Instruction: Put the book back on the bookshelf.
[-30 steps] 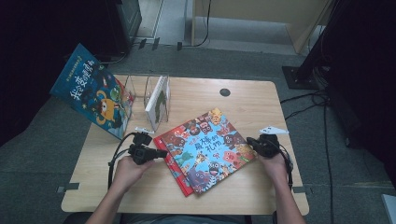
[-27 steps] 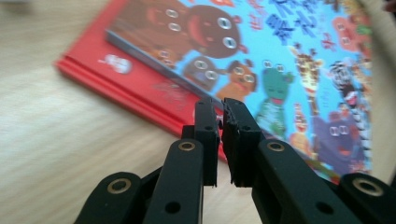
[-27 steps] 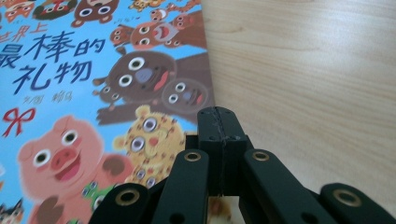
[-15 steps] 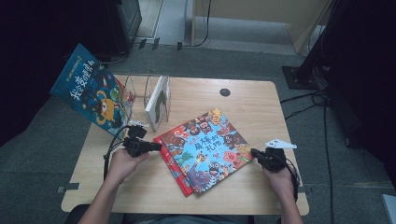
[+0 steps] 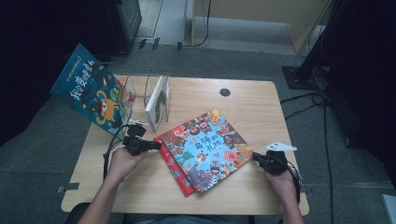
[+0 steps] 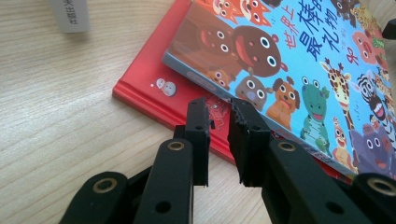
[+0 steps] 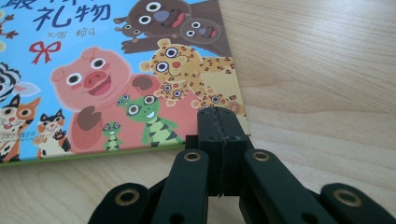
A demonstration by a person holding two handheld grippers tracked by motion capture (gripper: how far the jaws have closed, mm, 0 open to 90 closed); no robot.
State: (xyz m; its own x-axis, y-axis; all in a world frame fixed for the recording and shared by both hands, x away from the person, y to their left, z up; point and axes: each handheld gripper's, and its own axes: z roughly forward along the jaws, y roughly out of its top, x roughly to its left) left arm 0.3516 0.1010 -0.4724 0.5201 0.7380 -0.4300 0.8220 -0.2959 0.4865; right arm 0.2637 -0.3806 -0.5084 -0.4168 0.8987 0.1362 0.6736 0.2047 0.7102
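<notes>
While my left forearm comes in low from the near edge of the worktop (image 5: 233, 100), my left hand (image 5: 122, 161) holds the left claw (image 5: 156, 145) level, pointing right at the near-left corner of the books. Its jaws have just been opening and now stand a narrow gap apart; nothing is between them, and in the left gripper view the left claw (image 6: 219, 112) hangs just above the edge of the red book (image 6: 140, 95). That red book (image 5: 175, 170) lies flat in the middle of the worktop, and the blue book (image 5: 208, 149) lies flat on top of it, turned askew to the worktop's edges, so that a red strip shows along its left side. My right hand (image 5: 282, 179) rests near the right front of the worktop, wrist low, with the right claw (image 5: 256, 157) pointing left at the blue book's right corner. In the right gripper view the right claw (image 7: 219, 114) has its jaws pressed together on nothing, the tips over that corner of the blue book (image 7: 116, 70). Behind my left hand a clear rack (image 5: 140, 91) holds a white book (image 5: 158, 100) upright, and a dark blue book (image 5: 91, 91) leans out past the left edge.
</notes>
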